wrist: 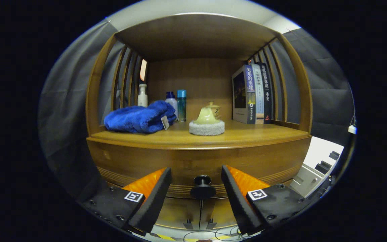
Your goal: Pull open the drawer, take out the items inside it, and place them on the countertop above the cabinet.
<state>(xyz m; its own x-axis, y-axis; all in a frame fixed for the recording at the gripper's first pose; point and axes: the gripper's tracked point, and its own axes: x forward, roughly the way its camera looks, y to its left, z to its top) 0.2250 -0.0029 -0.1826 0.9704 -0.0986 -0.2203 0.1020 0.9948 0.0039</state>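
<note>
The gripper (196,188) stands with its two fingers spread wide and holds nothing. Between the fingertips (161,188), touched by neither one, sits the round dark knob (203,187) of the drawer (197,164). The drawer is closed; its wooden front lies flush in the cabinet body, just ahead of the fingers, and its contents are hidden.

Below the knob, a vertical seam divides two lower cabinet doors (180,210). Loose cables (213,232) lie on the floor beneath them.

Above the drawer front runs the countertop (247,134), a wooden shelf surface with a rounded front edge. On its left side lies a folded blue towel (139,117) carrying a small tag. Near the centre stands a pale bell-shaped object (207,116) on a round white fleecy pad (207,127).

Further back, behind the towel, stand a white pump bottle (142,95), a white bottle with a blue cap (171,99) and a slim teal bottle (181,104). At the right rear, several books (252,94) stand upright against the slatted side of the cabinet. A wooden back panel (193,77) closes the recess.
</note>
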